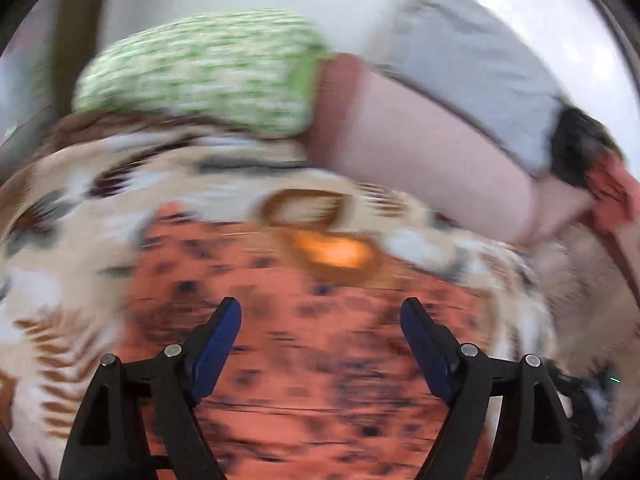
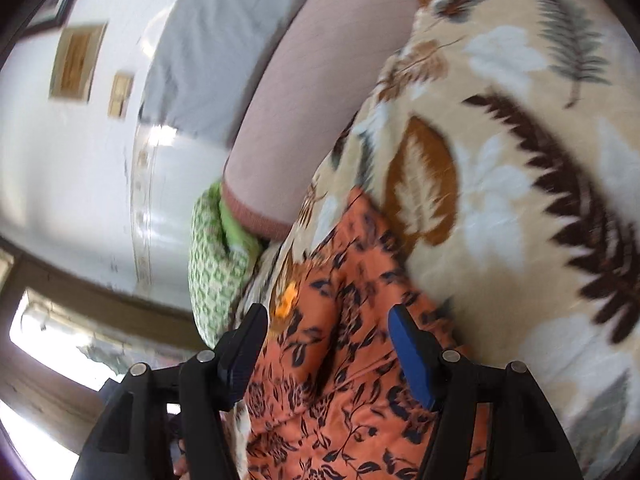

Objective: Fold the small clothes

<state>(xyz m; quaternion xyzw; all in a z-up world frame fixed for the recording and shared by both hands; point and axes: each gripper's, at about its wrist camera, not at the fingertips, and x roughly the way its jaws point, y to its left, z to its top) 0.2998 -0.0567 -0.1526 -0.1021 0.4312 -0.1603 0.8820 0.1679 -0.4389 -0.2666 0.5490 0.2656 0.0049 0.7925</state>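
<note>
Orange floral garment (image 2: 344,360) lies on the leaf-print blanket (image 2: 520,160), spread under both grippers.

Left gripper (image 1: 320,344): jaws apart, nothing between the blue pads (image 1: 216,348), cloth only seen below the gap. View badly blurred, so I cannot tell whether the tips touch the fabric.

Right gripper (image 2: 328,344): jaws apart too, straddling a raised ridge of the garment; pads not pressing on it, so released, not grasping.

Outward from the garment: small bright orange patch (image 2: 288,300) at its far edge, could be a tag or a light spot, cannot tell. Beyond the garment's far end, a green-and-white patterned pillow (image 2: 216,256), just beside a pink bolster (image 2: 320,92); grey pillow (image 2: 216,40) behind the bolster, white wall past that.

Handling judgement: thin, light, floppy fabric, no stiffness, will drape and bunch, likely slides easily over the blanket. Not fragile. Best to pinch at an edge or corner, or on a raised wrinkle like the ridge between the right jaws, taking a single layer, not the blanket beneath. Two corners held apart would keep it flat for a fold.
</note>
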